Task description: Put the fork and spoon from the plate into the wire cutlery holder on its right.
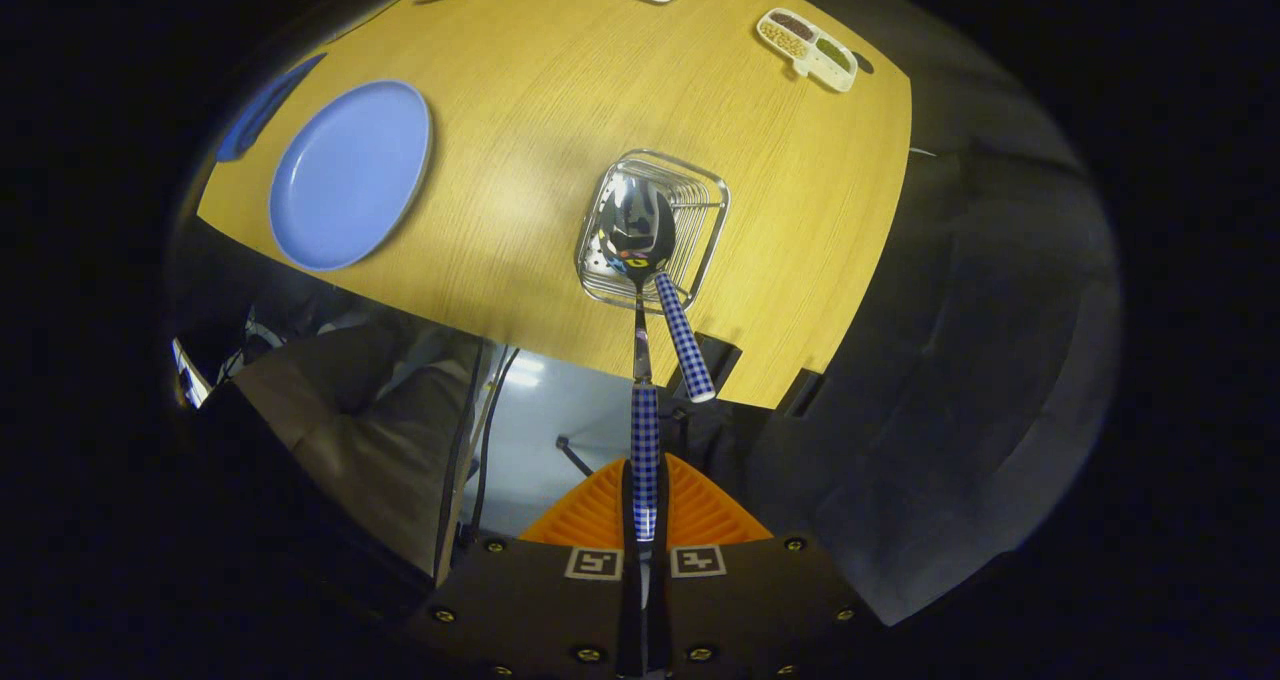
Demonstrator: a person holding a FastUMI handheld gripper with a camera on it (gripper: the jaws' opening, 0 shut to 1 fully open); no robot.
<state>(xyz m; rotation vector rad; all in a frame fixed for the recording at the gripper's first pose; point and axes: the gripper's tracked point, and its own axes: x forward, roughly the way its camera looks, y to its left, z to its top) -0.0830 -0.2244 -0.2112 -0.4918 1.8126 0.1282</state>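
The fingers (645, 505) are closed tight on the blue-and-white checked handle of a steel utensil (642, 430), both pads pressing its sides, and the piece hangs straight ahead of them, pointing down toward the square wire cutlery holder (655, 228) on the wooden bench (560, 100). Its working end is hidden behind the shiny bowl of the checked-handled steel spoon (650, 250), which already leans in the holder with its handle sticking out toward the fingers; so the held piece is most likely the fork, though its tines cannot be made out. The round blue plate (350, 172) lies bare, well apart to the holder's left.

This looks like the last step: one piece stowed, the other carried above the holder. The next move calls for lowering the held end into the basket beside the spoon without knocking its handle, then opening the fingers. Beyond the holder sits a white divided dish of beans (808, 48).
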